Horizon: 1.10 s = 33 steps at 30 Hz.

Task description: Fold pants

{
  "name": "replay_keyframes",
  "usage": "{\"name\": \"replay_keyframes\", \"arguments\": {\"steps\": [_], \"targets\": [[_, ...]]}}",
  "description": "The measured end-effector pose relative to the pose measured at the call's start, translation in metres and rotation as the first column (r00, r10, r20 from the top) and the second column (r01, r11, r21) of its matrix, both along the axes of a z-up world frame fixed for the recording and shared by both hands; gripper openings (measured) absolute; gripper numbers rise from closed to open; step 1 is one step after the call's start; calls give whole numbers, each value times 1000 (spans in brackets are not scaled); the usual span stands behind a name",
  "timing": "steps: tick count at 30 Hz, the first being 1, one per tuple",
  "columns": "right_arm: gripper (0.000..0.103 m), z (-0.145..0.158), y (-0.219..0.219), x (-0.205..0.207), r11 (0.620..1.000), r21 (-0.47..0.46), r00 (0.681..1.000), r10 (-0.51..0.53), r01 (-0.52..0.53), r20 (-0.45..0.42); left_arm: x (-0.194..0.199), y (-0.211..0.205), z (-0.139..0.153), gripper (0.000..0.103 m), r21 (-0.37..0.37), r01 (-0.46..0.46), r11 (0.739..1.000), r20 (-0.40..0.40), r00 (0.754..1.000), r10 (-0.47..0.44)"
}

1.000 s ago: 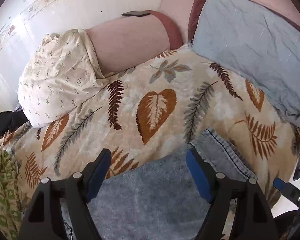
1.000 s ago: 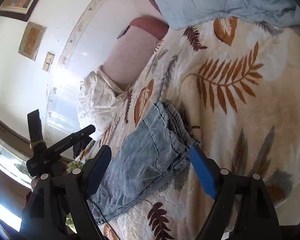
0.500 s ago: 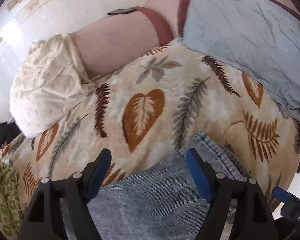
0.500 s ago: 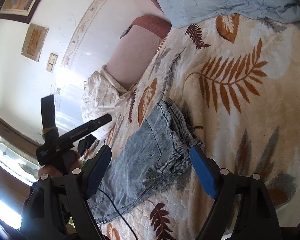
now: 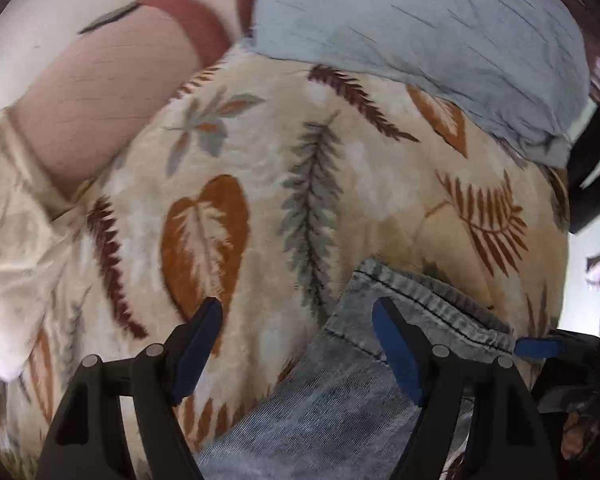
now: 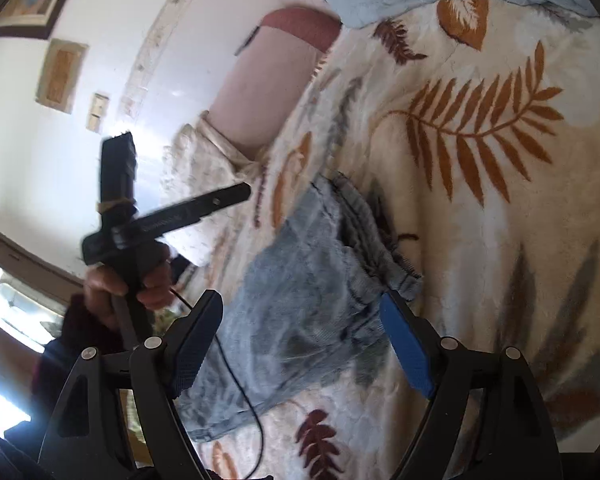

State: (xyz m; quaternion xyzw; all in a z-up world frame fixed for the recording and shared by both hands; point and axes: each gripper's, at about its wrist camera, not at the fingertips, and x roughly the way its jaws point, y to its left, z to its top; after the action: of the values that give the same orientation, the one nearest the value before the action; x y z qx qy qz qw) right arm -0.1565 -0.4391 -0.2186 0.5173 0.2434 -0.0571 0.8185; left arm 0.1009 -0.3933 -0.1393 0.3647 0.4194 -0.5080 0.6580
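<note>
Light blue denim pants (image 6: 308, 280) lie crumpled on the leaf-print bedspread (image 6: 480, 200), waistband toward the pillows. My right gripper (image 6: 300, 346) hovers open over the lower part of the pants, nothing between its blue pads. In the left wrist view the pants (image 5: 340, 400) fill the lower right, their stitched waistband (image 5: 428, 300) running past my right-hand pad. My left gripper (image 5: 296, 344) is open above the pants' edge and the bedspread (image 5: 340, 168), tilted steeply down. A hand (image 6: 112, 284) holds the left tool's black handle at the left of the right wrist view.
A pale blue pillow (image 5: 420, 40) lies at the head of the bed and a cream patterned pillow (image 5: 16, 240) at the left. A pink padded bed end (image 5: 100, 100) rises behind. A thin black cable (image 6: 240, 380) trails over the pants.
The left gripper has dropped toward the bed and rolled, so the pants now sit at its right. The hand with the left tool has come closer in the right view. Both grippers stay open.
</note>
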Motion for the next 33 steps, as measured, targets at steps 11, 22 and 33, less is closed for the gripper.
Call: {"name": "replay_keyframes", "arguments": {"steps": [11,22,33], "targets": [[81,-13,16,-14,999,-2,998,-34,34,-52,-11,-11,-36,79,17,213,977,-151,966,-208],[83,-22,14,7,998,-27,997,-64,63,-48,-19,-26,-44,79,2,309,951,-255,920,-299],[35,-25,12,12,999,-36,1000,-22,22,1,-19,-46,-56,78,12,354,935,-323,886,-331]]}}
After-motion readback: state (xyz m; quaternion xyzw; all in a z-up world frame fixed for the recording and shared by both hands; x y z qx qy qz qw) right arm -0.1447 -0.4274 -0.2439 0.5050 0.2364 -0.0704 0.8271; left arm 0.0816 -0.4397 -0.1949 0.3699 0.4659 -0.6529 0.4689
